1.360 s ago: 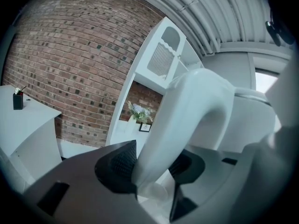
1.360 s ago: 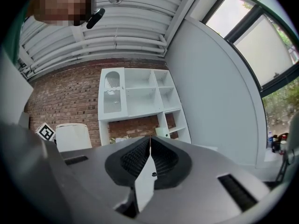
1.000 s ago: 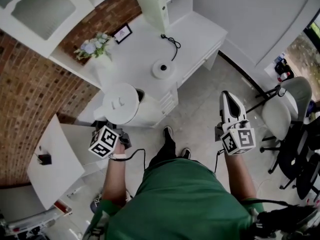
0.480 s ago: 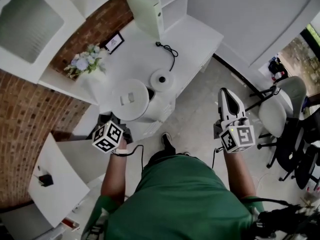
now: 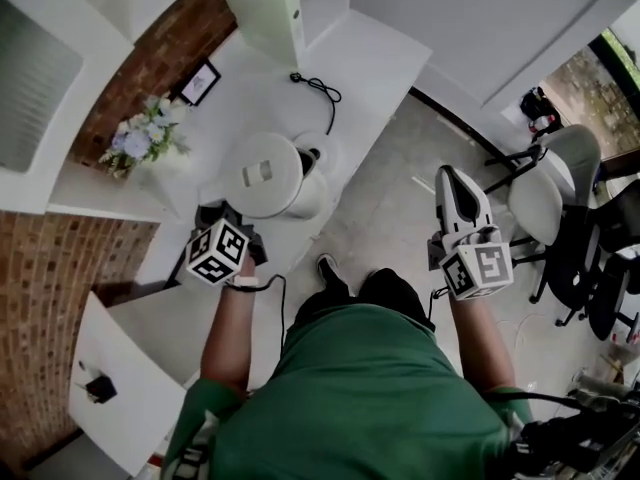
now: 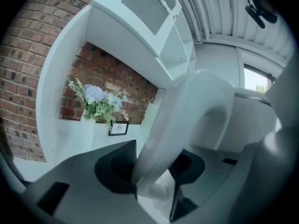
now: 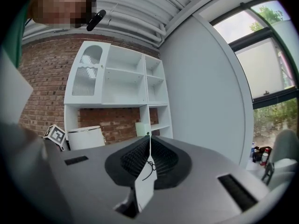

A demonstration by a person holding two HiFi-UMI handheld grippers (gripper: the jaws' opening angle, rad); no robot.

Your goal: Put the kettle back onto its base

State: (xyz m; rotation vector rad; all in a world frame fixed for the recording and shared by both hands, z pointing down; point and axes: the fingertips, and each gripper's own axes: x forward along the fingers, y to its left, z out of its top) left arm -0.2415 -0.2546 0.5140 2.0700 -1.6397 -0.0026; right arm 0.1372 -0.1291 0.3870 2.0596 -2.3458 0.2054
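Note:
In the head view a white kettle with a round lid hangs over the white counter. My left gripper is shut on its handle. The left gripper view shows that curved white handle squeezed between the dark pads. The round white base lies on the counter; only its rim peeks out past the kettle's spout, and the kettle hides the remainder. My right gripper is held out over the floor to the right, its jaws shut and holding nothing.
A black cord runs from the base toward a pale box at the shelf unit. A vase of flowers and a small picture frame stand at the counter's left. Office chairs stand at the right.
The kettle in my left gripper has travelled along the counter until it overlaps the base. My right gripper stays about where it was in the view.

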